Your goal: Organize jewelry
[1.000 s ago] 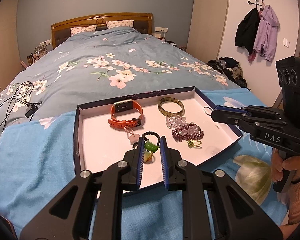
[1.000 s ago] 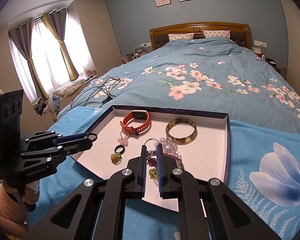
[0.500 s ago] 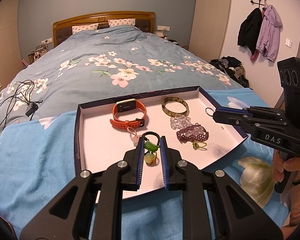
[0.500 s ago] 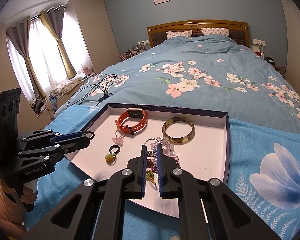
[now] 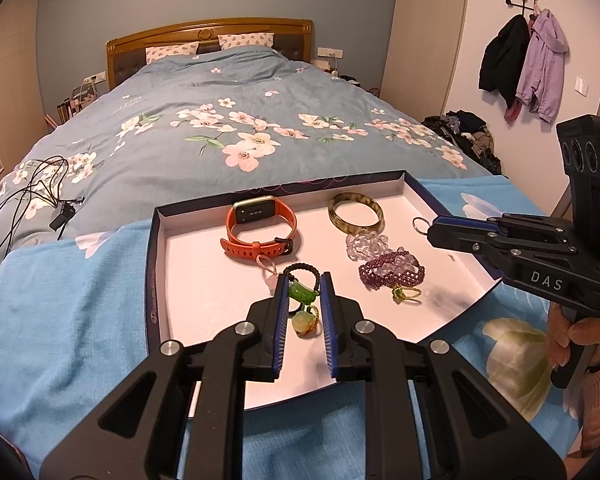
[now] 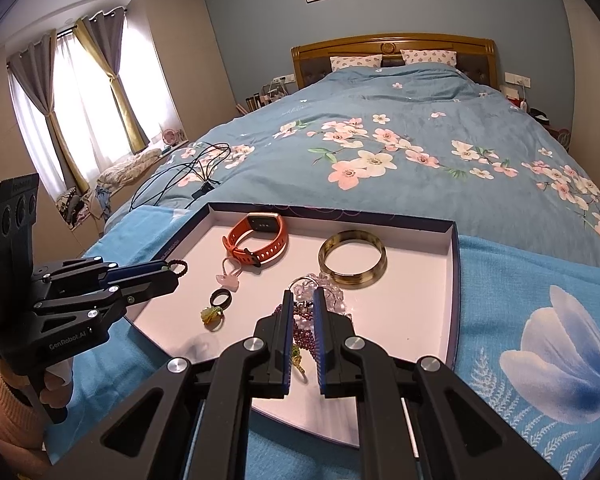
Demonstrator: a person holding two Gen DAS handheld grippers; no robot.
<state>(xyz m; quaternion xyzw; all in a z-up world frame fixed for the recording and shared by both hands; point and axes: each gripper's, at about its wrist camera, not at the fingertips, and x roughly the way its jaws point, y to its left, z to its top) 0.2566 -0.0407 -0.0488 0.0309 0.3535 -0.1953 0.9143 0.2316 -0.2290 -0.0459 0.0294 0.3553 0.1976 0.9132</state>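
We see the jewelry lying in a shallow white tray (image 5: 188, 264) on the bed (image 5: 220, 120): an orange smartwatch (image 5: 260, 228), a brown bangle (image 5: 356, 214), clear beads (image 5: 366, 242), a purple bead bracelet (image 5: 392, 272) and a black ring (image 6: 222, 300). Our left tool (image 5: 304, 280) is clenched on a black cord loop (image 5: 302, 269) with a green charm (image 5: 302, 291) and a pale yellow one hanging below, just above the tray's near part. Our right tool (image 6: 301, 296), whose body reads "DAS", is clenched on a thin metal ring (image 5: 421, 225) over the tray's right side, while the left tool's body reads "GenRobot.AI".
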